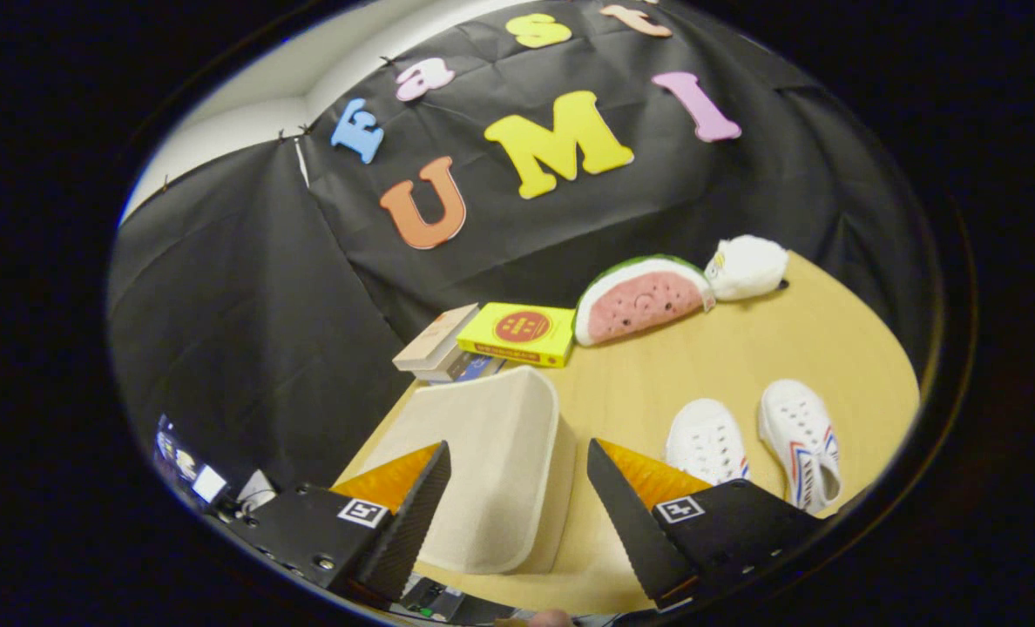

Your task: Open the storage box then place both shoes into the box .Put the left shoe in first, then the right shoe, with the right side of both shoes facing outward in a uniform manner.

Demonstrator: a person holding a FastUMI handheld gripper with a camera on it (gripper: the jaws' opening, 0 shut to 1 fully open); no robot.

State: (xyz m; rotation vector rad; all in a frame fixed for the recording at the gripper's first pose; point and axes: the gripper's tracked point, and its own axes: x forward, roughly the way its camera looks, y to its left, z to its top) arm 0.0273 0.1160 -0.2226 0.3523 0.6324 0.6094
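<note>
Gripper view: I hold the gripper point(517, 488) open above the closed box point(491, 461).
Its lid sits between my spread fingers; both shoes point(748, 444) lie on the table point(744, 348), right of them.

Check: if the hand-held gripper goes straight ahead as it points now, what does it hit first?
Most likely the cream storage box: it sits closed between and just ahead of the open fingers of the hand-held gripper. Depth is unclear.
</note>
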